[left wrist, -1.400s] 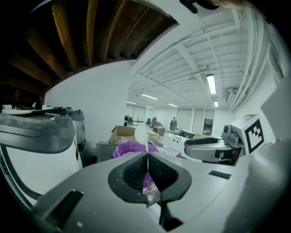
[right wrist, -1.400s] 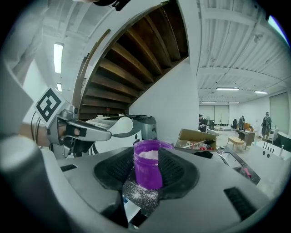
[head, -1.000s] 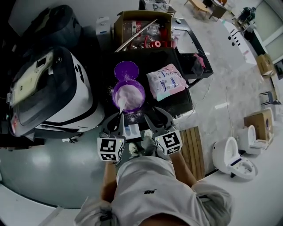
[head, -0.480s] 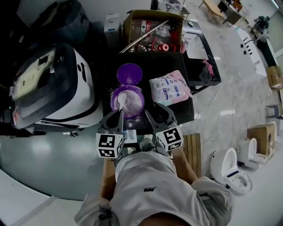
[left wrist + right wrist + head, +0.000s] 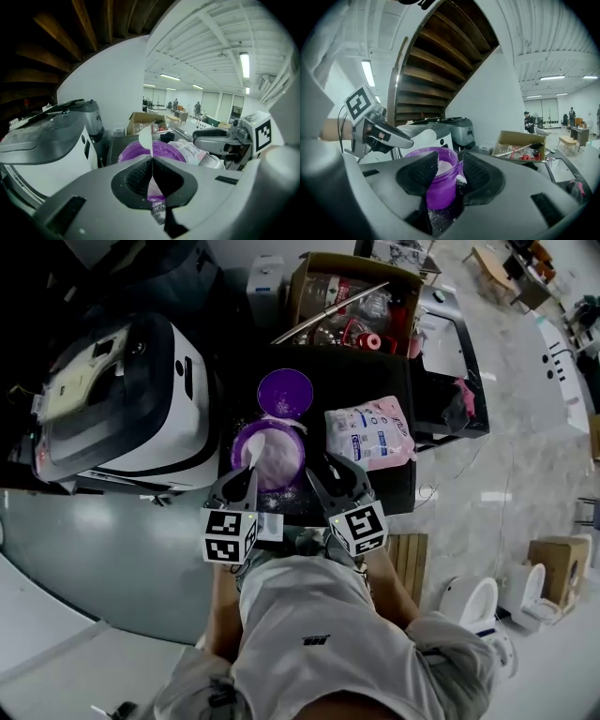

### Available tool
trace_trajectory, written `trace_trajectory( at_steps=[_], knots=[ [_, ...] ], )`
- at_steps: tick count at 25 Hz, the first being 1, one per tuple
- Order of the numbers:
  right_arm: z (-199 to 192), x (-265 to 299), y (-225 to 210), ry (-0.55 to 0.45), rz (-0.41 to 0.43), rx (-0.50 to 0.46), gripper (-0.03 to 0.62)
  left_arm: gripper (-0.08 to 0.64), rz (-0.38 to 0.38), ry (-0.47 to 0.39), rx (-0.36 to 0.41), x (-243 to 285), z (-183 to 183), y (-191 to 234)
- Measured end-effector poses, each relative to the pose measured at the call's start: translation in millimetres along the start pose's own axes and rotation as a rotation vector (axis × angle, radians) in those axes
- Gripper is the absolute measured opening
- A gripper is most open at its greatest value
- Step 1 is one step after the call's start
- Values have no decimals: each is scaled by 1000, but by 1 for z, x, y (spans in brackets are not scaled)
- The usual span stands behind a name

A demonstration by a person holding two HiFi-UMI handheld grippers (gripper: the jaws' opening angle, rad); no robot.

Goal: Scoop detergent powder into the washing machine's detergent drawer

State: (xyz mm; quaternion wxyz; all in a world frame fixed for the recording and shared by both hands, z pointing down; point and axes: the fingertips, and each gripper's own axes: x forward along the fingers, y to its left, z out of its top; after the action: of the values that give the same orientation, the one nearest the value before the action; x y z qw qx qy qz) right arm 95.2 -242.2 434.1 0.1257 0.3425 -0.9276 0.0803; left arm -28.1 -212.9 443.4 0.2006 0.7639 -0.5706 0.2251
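A purple tub of white detergent powder stands on the black table, its purple lid lying just behind it. My left gripper is shut on the handle of a white scoop, whose bowl rests in the powder. In the left gripper view the handle rises thin between the closed pads. My right gripper is at the tub's right rim, and in its own view the tub wall sits in the narrow gap between its pads. The white washing machine stands left of the table.
A detergent bag lies right of the tub. An open cardboard box of items is at the table's far end. A small white and blue piece lies at the near edge between the grippers. Spilt powder specks the table.
The right gripper has moved in from short of the tub to its right rim. The left gripper keeps the scoop in the powder. The head view has shifted.
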Motion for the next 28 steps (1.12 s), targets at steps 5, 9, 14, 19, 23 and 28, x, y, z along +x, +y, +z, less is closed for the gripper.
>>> trace_trajectory(
  at_steps=[5, 9, 14, 19, 23, 28],
  knots=[
    [1, 9, -4, 3, 40, -1, 166, 15, 31, 129, 51, 7, -6, 11],
    [-1, 16, -5, 15, 44, 1, 166, 15, 21, 238, 100, 14, -14, 17],
    [-6, 23, 0, 44, 52, -1, 166, 15, 1, 350, 167, 24, -27, 22],
    [1, 33, 11, 50, 92, -4, 167, 15, -17, 465, 235, 31, -39, 25],
    [4, 38, 13, 25, 106, -19, 166, 15, -5, 549, 302, 34, -46, 29],
    [10, 43, 10, -4, 112, -21, 166, 15, 13, 649, 383, 39, -51, 32]
  ],
)
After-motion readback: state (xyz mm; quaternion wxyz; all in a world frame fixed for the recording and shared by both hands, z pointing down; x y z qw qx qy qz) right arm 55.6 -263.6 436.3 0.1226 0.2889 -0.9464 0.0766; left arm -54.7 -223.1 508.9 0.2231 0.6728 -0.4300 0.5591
